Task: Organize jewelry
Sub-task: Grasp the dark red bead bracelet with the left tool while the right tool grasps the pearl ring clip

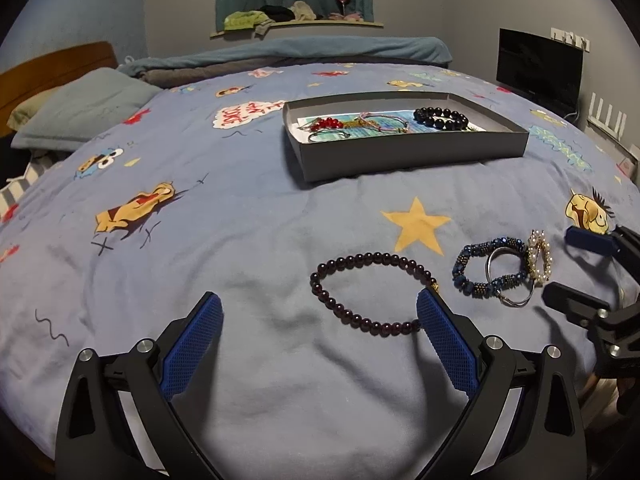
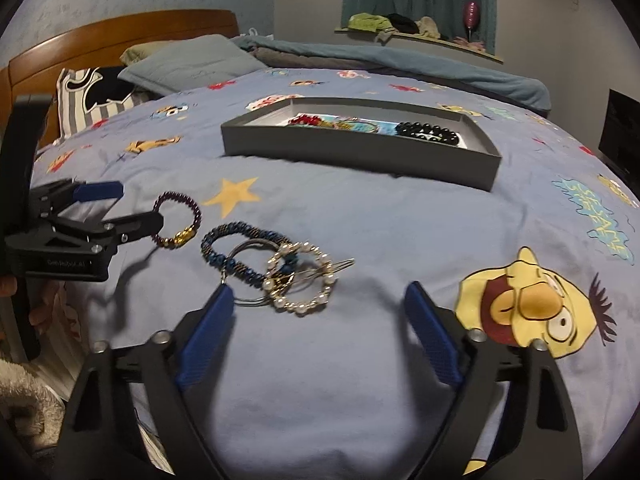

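A dark maroon bead bracelet (image 1: 372,292) lies on the blue bedspread between my left gripper's (image 1: 320,312) open fingers; it also shows in the right wrist view (image 2: 180,220). To its right lie a blue beaded bracelet (image 1: 480,268), a silver ring hoop (image 1: 512,292) and a pearl circle hair clip (image 1: 538,258), overlapping. In the right wrist view the pearl clip (image 2: 304,280) and blue bracelet (image 2: 236,252) lie just ahead of my open, empty right gripper (image 2: 320,300). A grey box (image 1: 420,152) further back holds a black bead bracelet (image 1: 440,118), red beads (image 1: 326,124) and other pieces.
The bedspread has cartoon prints and a yellow star (image 1: 416,224). Pillows (image 1: 80,112) and a wooden headboard (image 2: 120,36) are at the left. A rolled blanket (image 1: 300,52) lies along the far side. A black monitor (image 1: 538,64) stands at the right.
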A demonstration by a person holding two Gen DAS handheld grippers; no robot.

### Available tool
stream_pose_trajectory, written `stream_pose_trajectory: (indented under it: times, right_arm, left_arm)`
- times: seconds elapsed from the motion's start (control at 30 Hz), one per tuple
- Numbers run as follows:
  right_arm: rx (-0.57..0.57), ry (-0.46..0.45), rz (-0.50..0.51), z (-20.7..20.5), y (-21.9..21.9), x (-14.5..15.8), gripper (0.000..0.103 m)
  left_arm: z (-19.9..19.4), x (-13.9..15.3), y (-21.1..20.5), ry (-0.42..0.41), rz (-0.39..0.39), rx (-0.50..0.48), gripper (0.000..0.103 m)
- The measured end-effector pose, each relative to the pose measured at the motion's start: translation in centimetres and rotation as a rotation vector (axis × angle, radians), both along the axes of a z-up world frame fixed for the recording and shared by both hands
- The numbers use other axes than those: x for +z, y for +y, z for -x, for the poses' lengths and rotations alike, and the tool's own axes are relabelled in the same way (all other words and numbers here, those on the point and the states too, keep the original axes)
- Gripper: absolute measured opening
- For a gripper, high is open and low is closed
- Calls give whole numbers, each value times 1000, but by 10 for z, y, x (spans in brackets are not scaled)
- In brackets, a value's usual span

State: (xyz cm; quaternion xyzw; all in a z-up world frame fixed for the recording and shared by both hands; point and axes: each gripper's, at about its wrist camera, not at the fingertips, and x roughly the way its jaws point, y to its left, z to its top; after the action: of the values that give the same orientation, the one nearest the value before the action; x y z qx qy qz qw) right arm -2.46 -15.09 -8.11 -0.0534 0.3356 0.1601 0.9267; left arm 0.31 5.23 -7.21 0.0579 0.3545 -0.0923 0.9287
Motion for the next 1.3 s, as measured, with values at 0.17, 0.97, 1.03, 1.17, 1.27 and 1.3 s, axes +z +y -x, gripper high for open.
stream_pose_trajectory:
  times: [0.17, 0.97, 1.03, 1.17, 1.27, 1.3]
  right_arm:
    - [0, 6, 0, -5, 5, -4, 65]
    - [-51, -29, -50, -7, -15, 4, 41]
    - [-53, -30, -50, -7, -16, 5, 41]
    - [-65, -32, -52, -8, -20, 6, 41]
    - [-70, -35, -56, -9, -23, 6, 41]
    - [-70, -37, -55, -9, -23, 7, 41]
  left_arm:
    - [-1, 0, 0, 3, 9, 0, 97]
    - [-22, -11, -8, 64, -18, -48, 54]
    - [-23, -9, -5, 63, -15, -46, 36]
    - [-24, -5, 0, 59, -28, -40, 12]
    - [-22, 1, 3, 32, -14, -42, 8]
    - [-20, 5, 4, 17, -8, -50, 8]
